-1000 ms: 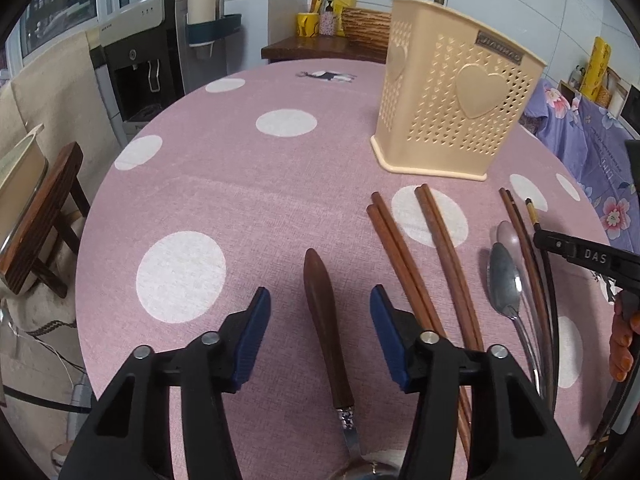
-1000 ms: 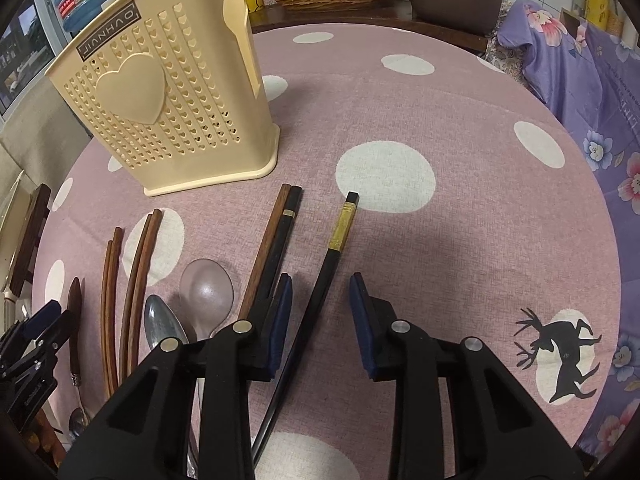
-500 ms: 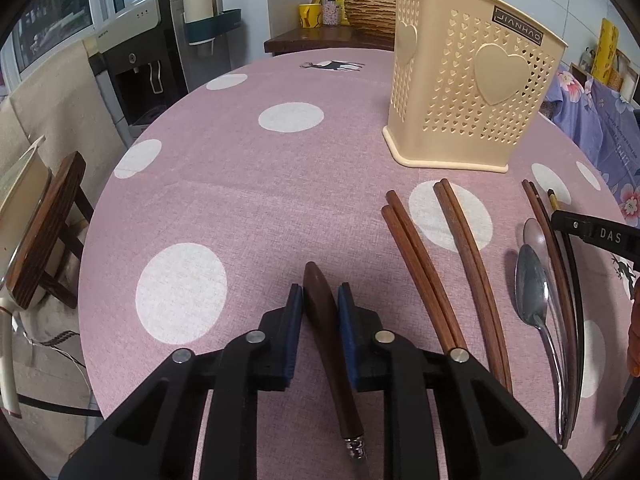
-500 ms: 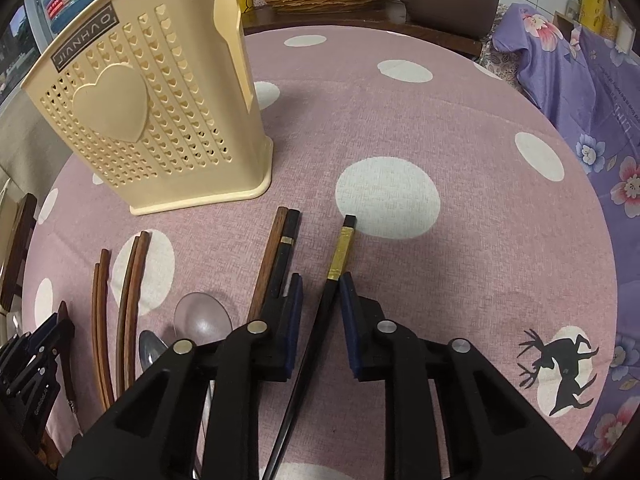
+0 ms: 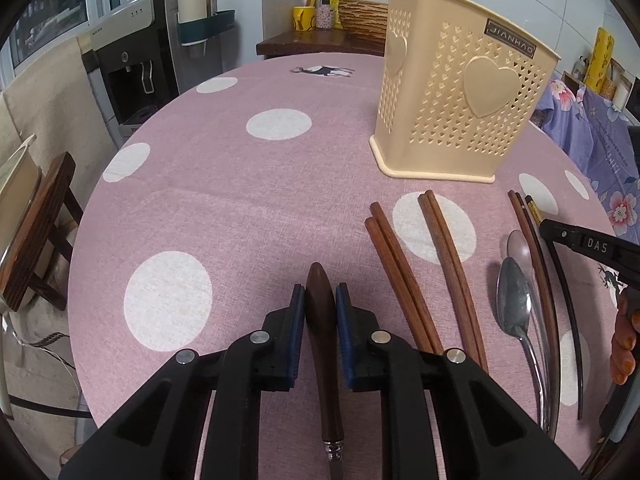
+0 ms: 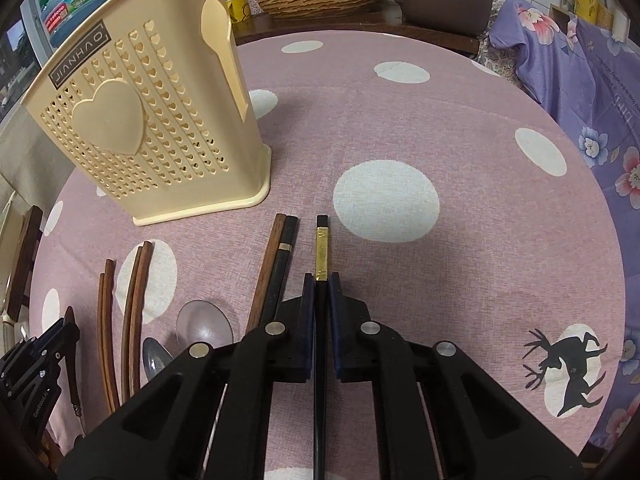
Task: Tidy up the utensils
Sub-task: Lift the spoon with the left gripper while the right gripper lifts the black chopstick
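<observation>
While left claw grips wooden-handled utensil | right claw grips black chopstick | holder beyond.

Eleven utensils, one holder and two grippers on one tabletop.

Chopsticks come to seven. Five are brown wood: a pair, a second pair and a single brown chopstick. Two are black: a ringed black chopstick and a gold-banded black chopstick. Spoons come to two: one metal spoon and one clear spoon. There is one wood-handled utensil and one cream perforated holder toward the far edge. The grippers are two: left gripper and right gripper.
</observation>
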`<state>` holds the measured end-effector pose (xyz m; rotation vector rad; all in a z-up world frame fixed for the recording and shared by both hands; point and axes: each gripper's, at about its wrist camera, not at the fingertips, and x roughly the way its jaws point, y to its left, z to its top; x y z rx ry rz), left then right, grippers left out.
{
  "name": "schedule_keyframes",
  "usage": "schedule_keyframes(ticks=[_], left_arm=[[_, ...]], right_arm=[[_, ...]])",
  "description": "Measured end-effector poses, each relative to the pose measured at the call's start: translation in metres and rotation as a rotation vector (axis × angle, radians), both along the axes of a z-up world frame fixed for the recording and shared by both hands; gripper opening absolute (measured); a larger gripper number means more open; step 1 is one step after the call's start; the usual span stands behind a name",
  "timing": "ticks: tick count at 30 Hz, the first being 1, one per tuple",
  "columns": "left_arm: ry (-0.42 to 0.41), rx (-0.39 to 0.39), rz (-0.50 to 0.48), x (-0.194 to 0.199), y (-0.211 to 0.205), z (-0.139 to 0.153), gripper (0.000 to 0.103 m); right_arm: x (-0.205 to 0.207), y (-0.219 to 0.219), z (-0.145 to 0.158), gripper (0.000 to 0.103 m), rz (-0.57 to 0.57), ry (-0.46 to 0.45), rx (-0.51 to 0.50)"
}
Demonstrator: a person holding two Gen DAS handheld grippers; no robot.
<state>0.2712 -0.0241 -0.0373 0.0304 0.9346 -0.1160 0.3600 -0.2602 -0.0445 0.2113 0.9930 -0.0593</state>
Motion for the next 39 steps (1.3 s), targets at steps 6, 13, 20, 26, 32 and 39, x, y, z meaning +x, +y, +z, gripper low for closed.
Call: schedule_keyframes(ticks=[6, 13, 20, 26, 32, 39], left_arm=[[-0.035, -0.022, -0.013, -0.001, -0.001, 0.017, 0.016], [-0.144, -0.064, -0.026, -0.009, 0.006, 0.062, 0.016], [-0.252, -0.091, -0.035, -0.018, 0.012, 0.104, 0.016], [-0.294, -0.073, -0.037, -0.014, 0.012, 0.118, 0.016], [-0.303, -0.081, -0.035, -0.009, 0.012, 0.12, 0.016], [-0.306, -0.084, -0.041, -0.01, 0.012, 0.122, 0.016]], right_arm=[[-0.008, -0.004, 0.011, 0.008, 0.02, -0.052, 0.047], [-0.034, -0.006, 0.058, 0.008, 0.065, -0.2, 0.034], [-0.064, -0.012, 0.115, 0.008, 0.122, -0.354, 0.031], [-0.074, -0.025, 0.148, 0.007, 0.137, -0.41, 0.058], [-0.074, -0.025, 0.151, 0.007, 0.144, -0.404, 0.053], [-0.076, -0.023, 0.155, 0.007, 0.159, -0.413, 0.033]])
